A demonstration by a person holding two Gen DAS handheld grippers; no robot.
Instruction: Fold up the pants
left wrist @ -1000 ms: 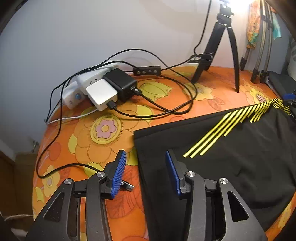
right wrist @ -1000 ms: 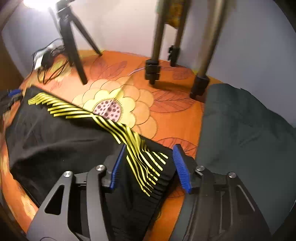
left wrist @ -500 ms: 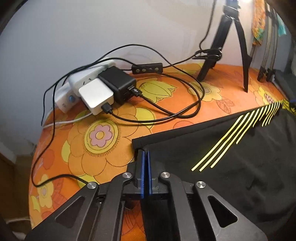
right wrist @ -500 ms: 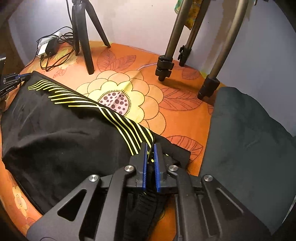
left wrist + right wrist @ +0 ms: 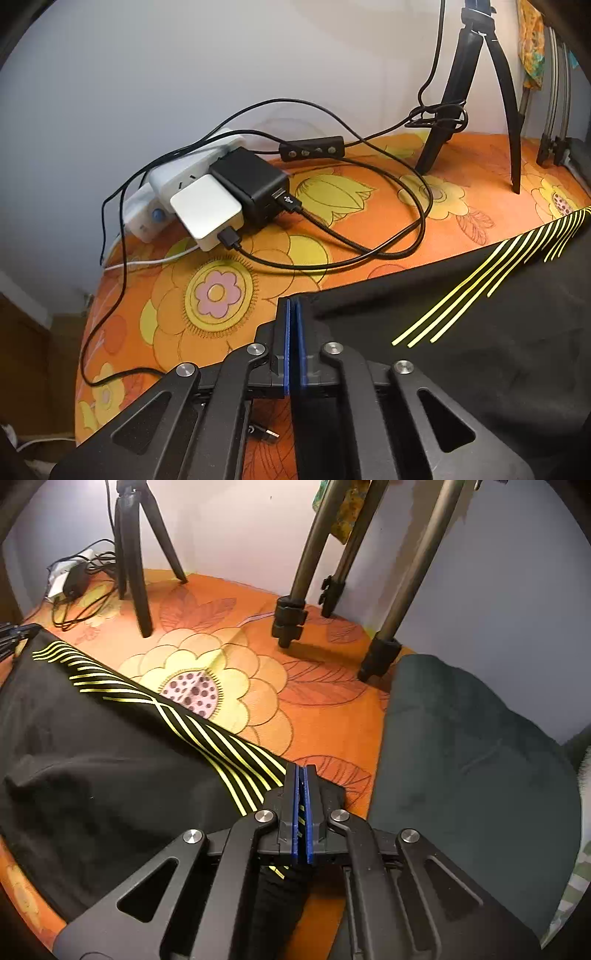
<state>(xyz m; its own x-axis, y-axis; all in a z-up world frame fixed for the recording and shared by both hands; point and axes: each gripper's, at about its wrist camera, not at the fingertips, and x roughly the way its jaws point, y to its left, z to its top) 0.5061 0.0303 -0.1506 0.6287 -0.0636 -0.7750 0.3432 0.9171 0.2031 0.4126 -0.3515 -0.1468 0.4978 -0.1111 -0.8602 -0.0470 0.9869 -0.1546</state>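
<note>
Pants (image 5: 480, 350), black with yellow stripes, lie spread on the orange flowered bench (image 5: 258, 295), filling the left wrist view from 3 to 5 o'clock. The left tongs (image 5: 293, 306) are pinched fully together on a corner of them; chargers (image 5: 229, 195) sit at 11 o'clock. In the right wrist view, the right tongs (image 5: 303, 775) are clamped on the striped edge. Both corners seem gripped, so next likely comes lifting and carrying them over together, evenly.

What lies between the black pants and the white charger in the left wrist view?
In the left wrist view, only flowered orange cloth and a black cable lie between the pants and the white charger.
</note>
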